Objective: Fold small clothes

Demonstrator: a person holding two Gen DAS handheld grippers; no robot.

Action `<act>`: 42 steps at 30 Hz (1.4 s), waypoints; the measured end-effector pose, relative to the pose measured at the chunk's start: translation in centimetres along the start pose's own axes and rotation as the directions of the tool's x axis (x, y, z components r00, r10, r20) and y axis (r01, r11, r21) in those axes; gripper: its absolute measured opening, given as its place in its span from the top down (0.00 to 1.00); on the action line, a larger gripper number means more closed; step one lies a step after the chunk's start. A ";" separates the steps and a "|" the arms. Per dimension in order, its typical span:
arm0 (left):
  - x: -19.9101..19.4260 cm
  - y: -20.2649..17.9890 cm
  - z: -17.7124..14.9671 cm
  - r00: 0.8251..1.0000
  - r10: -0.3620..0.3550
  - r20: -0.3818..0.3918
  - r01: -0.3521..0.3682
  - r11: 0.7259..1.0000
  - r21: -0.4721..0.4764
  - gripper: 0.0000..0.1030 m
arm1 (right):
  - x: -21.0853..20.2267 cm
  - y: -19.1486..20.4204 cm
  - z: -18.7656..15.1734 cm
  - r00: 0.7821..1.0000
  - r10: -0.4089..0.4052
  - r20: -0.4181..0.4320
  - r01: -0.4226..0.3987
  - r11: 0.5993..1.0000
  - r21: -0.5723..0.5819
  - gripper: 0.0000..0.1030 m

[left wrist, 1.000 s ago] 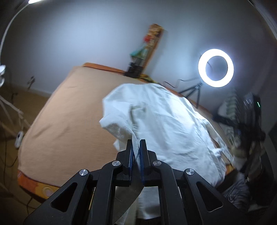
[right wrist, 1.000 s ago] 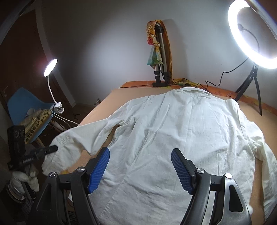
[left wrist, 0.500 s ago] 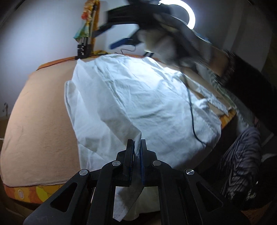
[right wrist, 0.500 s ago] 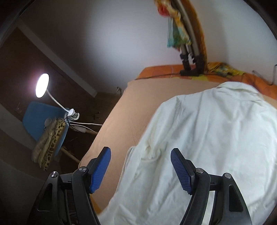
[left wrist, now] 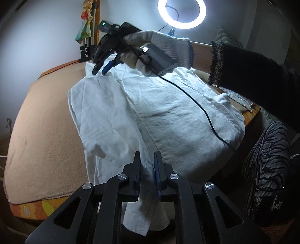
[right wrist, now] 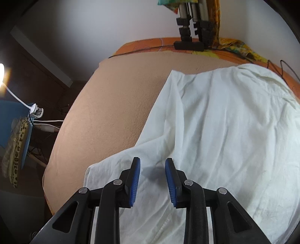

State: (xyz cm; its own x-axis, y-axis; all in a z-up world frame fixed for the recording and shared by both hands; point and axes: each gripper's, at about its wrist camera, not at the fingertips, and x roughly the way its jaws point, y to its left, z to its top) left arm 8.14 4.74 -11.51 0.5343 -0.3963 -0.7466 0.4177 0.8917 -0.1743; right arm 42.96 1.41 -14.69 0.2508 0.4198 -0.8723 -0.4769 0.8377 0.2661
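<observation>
Left wrist view: left gripper point(left wrist: 147, 163) low at the near edge of the bed point(left wrist: 43, 120), fingers point(left wrist: 136, 169) nearly together with a fold of the white shirt point(left wrist: 168, 116) running between them; cloth hangs down past the fingers below the bed edge. Gap between the pads is narrow, cloth looks pinched. Shirt lies spread on the tan blanket, left sleeve folded inward over the body, wrinkled. Gloved right hand point(left wrist: 161, 47) is over the far part of the shirt, holding the right gripper point(left wrist: 102, 66), tips down near the collar end; black cable point(left wrist: 196, 105) trails from it across the shirt. Ring light point(left wrist: 181, 14) lit behind, tripod point(left wrist: 87, 47) with coloured cloth at the wall. Striped fabric point(left wrist: 268, 159) at right, off the bed.

Right wrist view: right gripper point(right wrist: 152, 165) fingers point(right wrist: 136, 180) partly spread, blue pads apart with nothing between them, hovering over the folded sleeve of the shirt point(right wrist: 225, 131); cannot tell if the tips touch the cloth. Shirt covers the right half of the bed point(right wrist: 105, 105), bare blanket to the left. Tripod base point(right wrist: 189, 45) at the far bed edge, desk lamp point(right wrist: 1, 73) and blue chair point(right wrist: 11, 112) off left.
</observation>
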 end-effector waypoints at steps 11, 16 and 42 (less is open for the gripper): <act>-3.7 0.2 -0.8 0.994 -0.035 0.106 0.038 0.999 -0.031 0.59 | -9.1 1.5 -8.5 0.996 0.059 0.069 -0.055 0.997 -0.057 0.59; -2.6 5.1 -1.5 0.994 -0.075 0.078 0.092 0.961 -0.260 0.59 | -11.6 3.2 -15.8 0.994 0.105 0.039 -0.101 0.990 -0.102 0.58; 1.6 2.1 -6.7 0.983 -0.157 -0.092 0.114 0.927 -0.357 0.92 | -7.1 5.9 -25.7 0.977 0.205 -0.063 -0.210 0.974 -0.089 0.65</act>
State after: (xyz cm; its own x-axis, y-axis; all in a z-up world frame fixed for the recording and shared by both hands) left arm 5.00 7.45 -17.35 0.3923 -0.5091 -0.7661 0.1861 0.8596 -0.4760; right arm 16.73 -5.62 -17.45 0.0944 0.5598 -0.8232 -0.5916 0.6966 0.4058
